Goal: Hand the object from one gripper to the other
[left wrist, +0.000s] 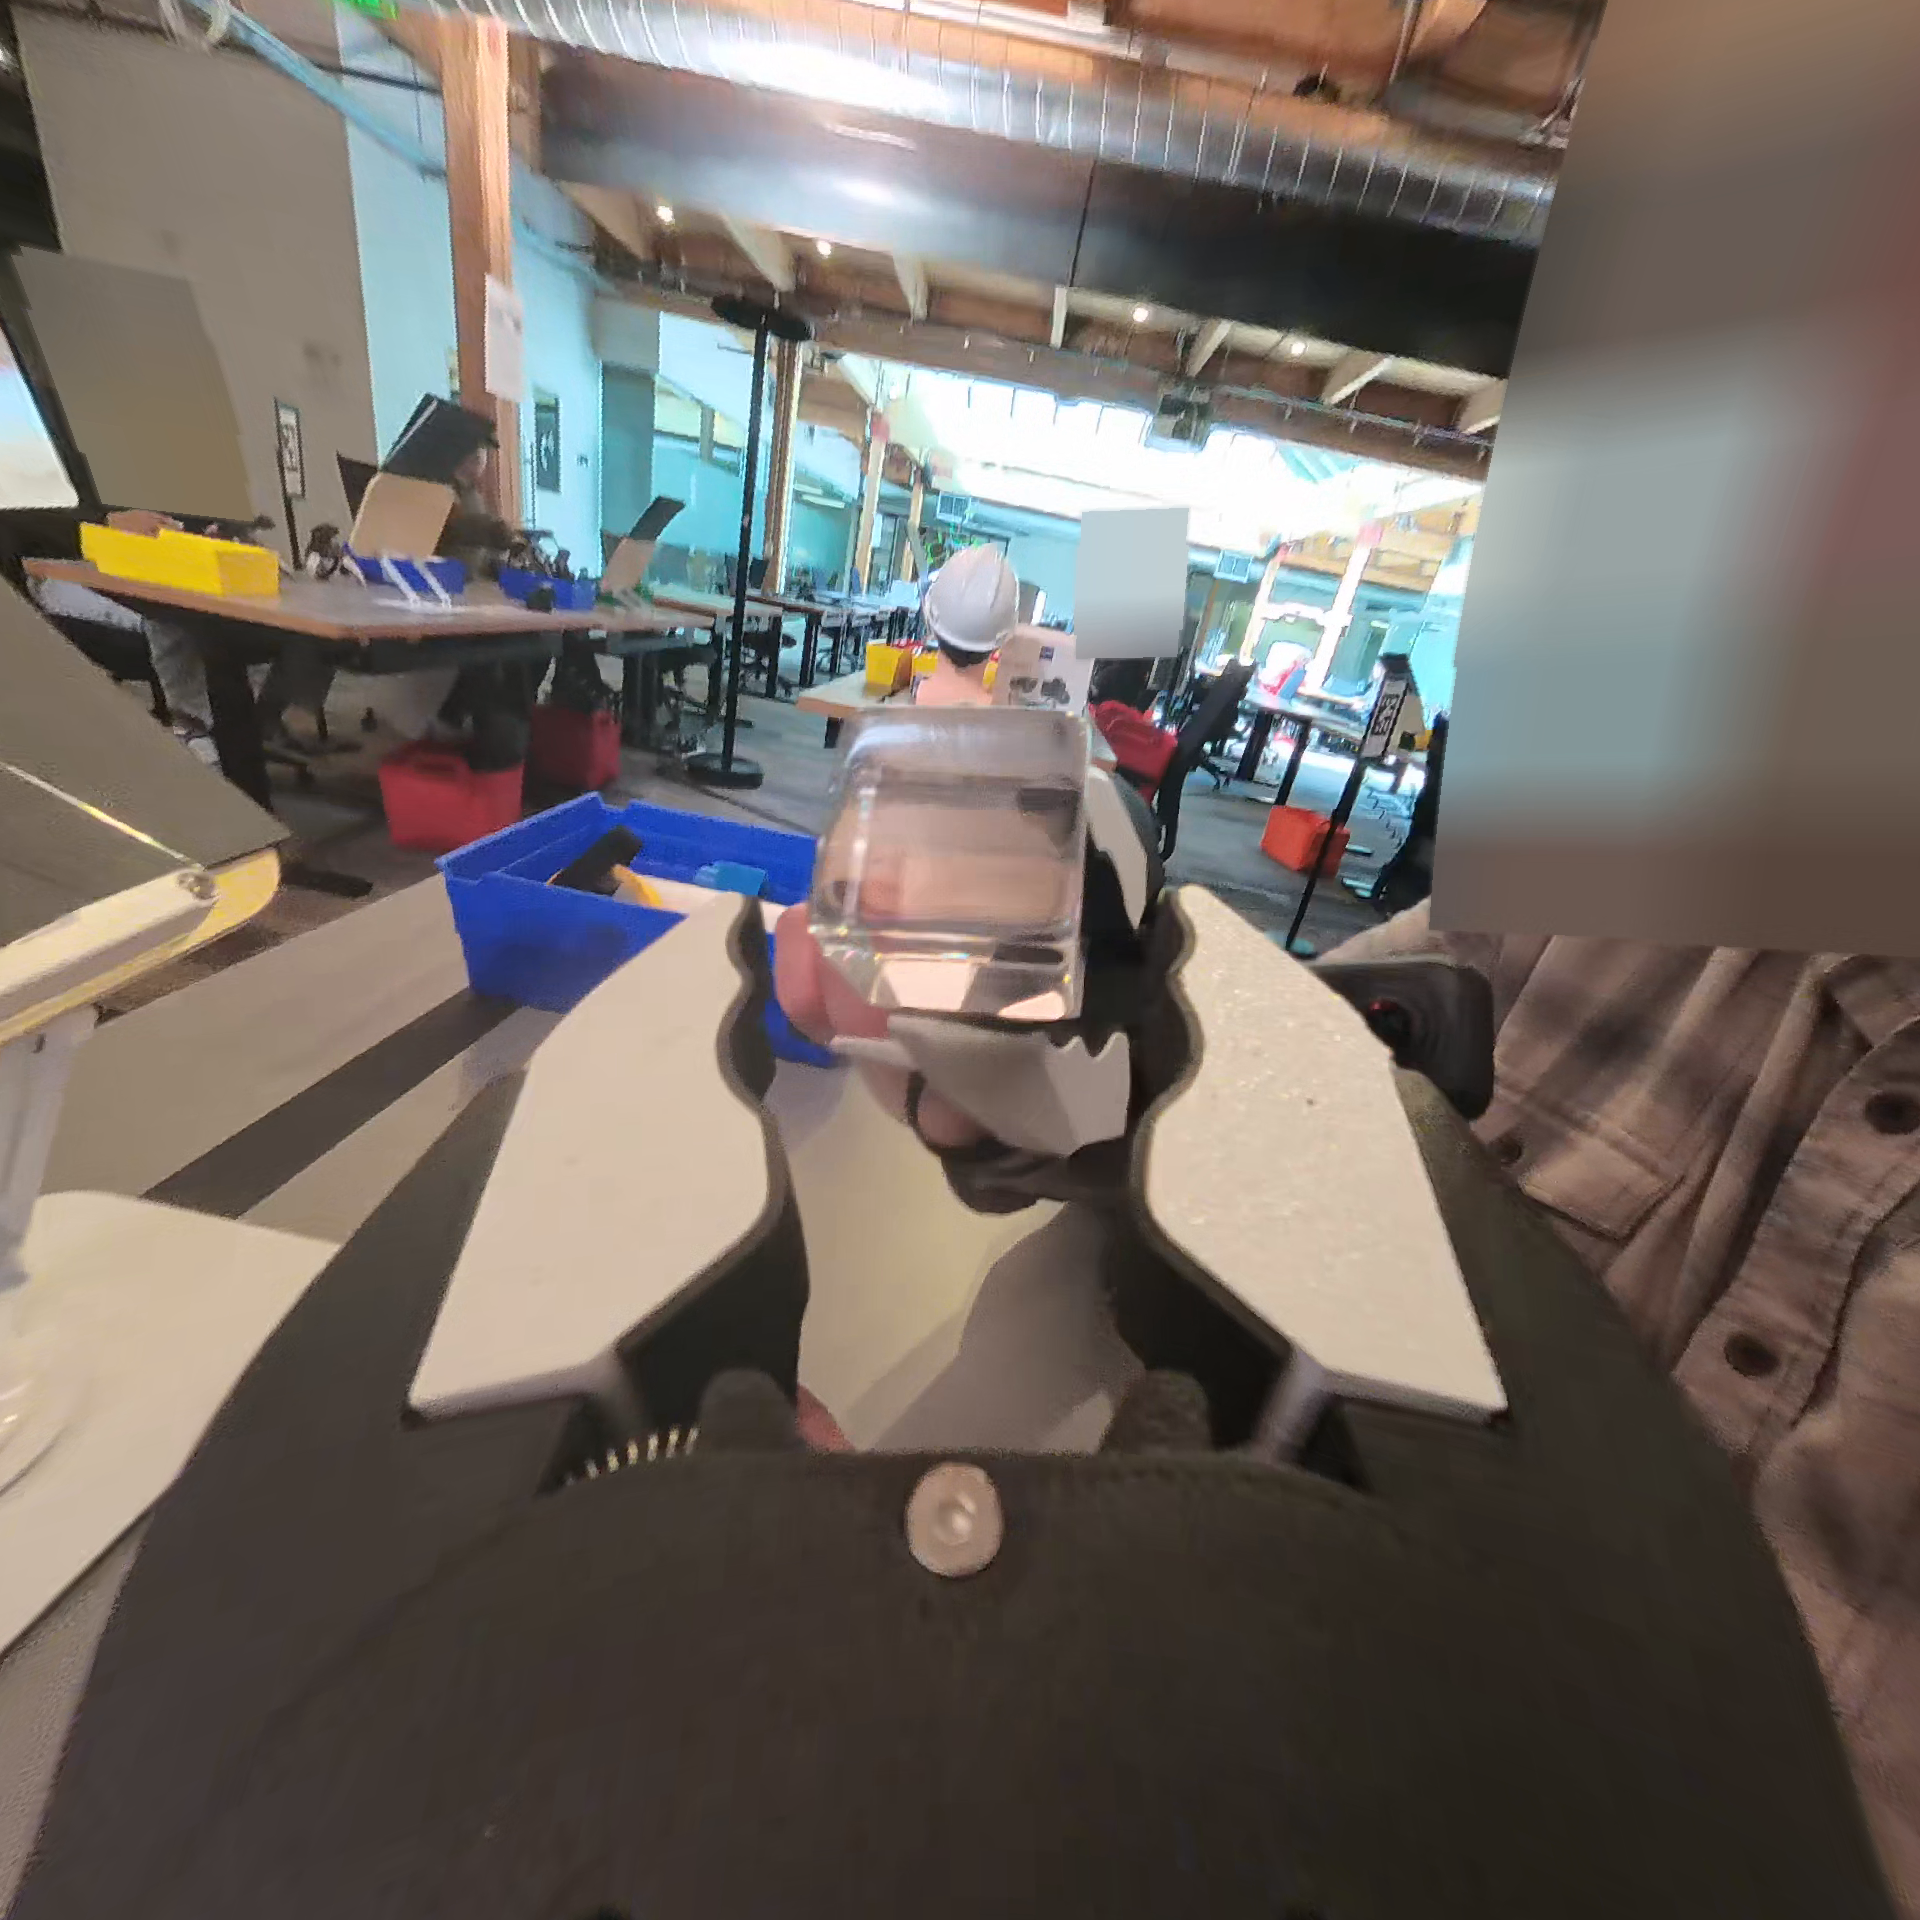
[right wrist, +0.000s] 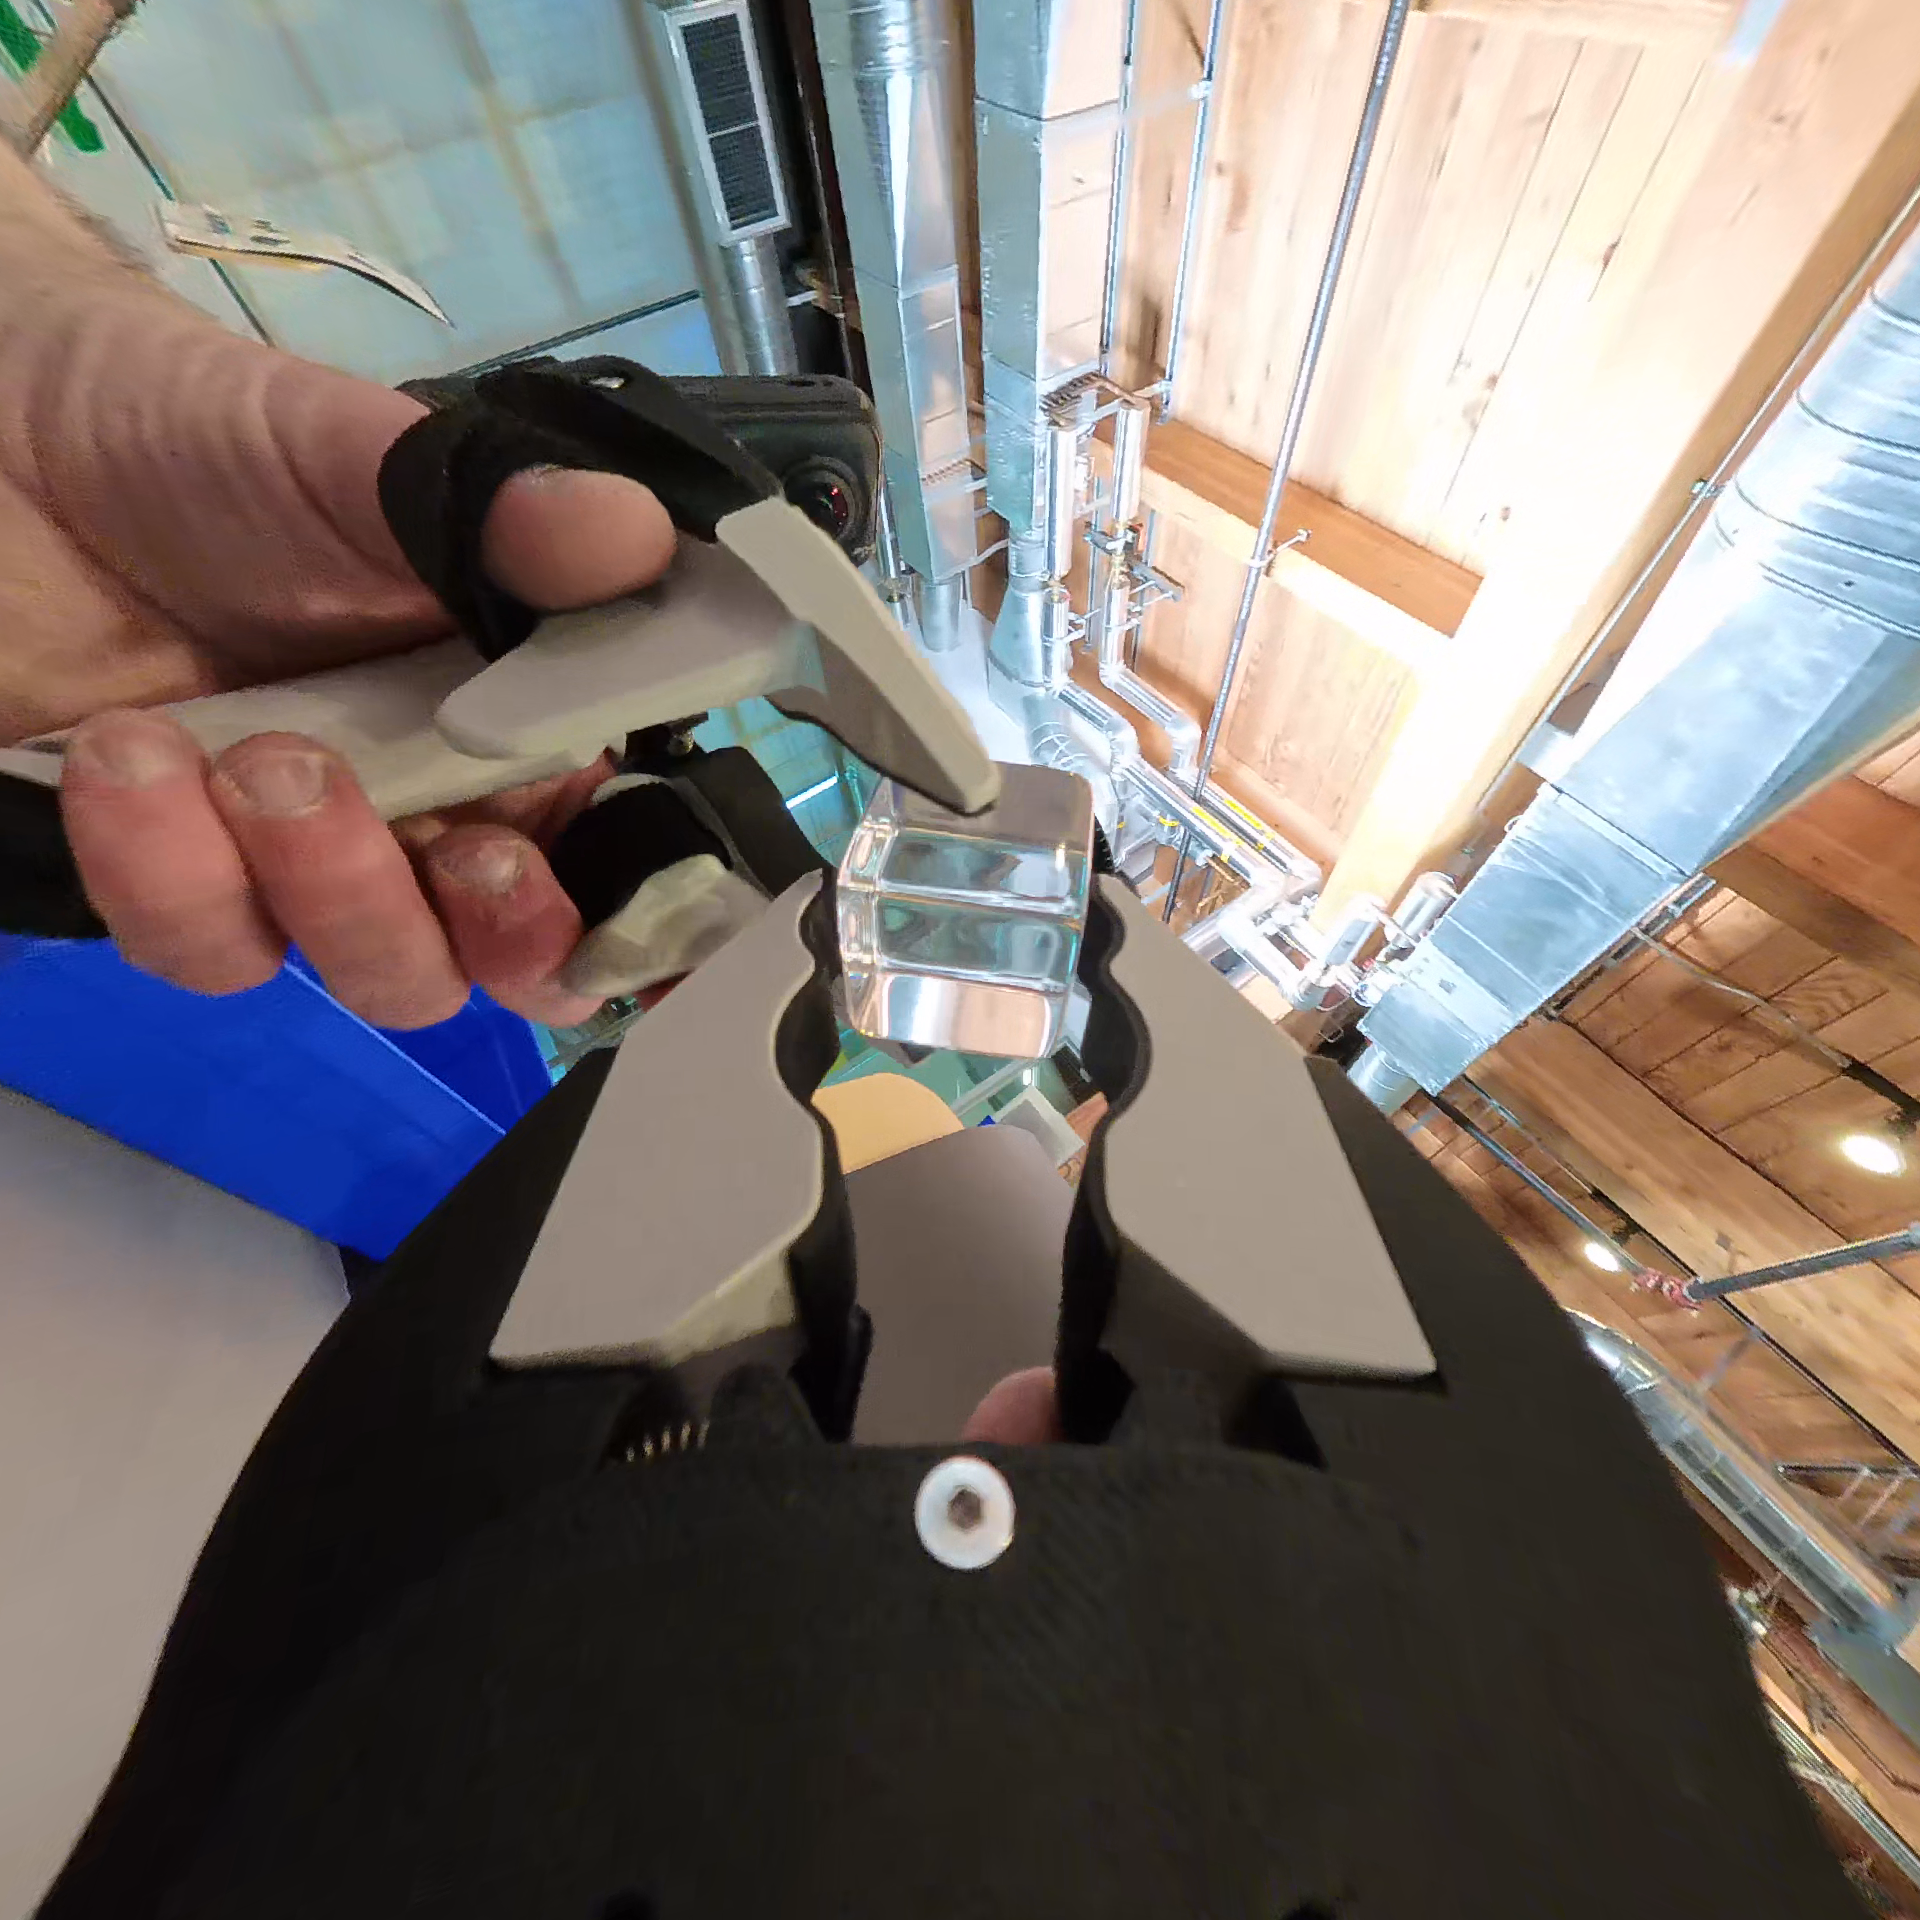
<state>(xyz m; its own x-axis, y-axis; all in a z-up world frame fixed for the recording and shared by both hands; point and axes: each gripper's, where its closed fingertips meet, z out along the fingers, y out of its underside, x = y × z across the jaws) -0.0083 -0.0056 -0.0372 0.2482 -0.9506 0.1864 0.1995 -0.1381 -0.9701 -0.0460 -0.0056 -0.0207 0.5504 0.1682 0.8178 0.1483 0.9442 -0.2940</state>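
Observation:
A clear cube [right wrist: 966, 935] sits between the tips of my right gripper [right wrist: 961, 914], which is shut on it and holds it up in the air. In the left wrist view the cube [left wrist: 951, 862] is in front of my left gripper [left wrist: 961, 914], whose jaws are wide open on either side of it. One finger [left wrist: 997, 1070] of the right gripper lies under the cube there. In the right wrist view the left gripper's upper finger [right wrist: 883, 675] rests its tip on the cube's top face. Its lower finger [right wrist: 644, 935] is well apart from the cube.
A blue bin [left wrist: 540, 935] with a few items stands on the white table [left wrist: 156, 1351] beyond the grippers. It also shows in the right wrist view [right wrist: 260, 1091]. A person's plaid shirt [left wrist: 1662, 1195] is close on the right. Desks with yellow and blue bins stand farther back. The grippers are tip to tip, or close to it.

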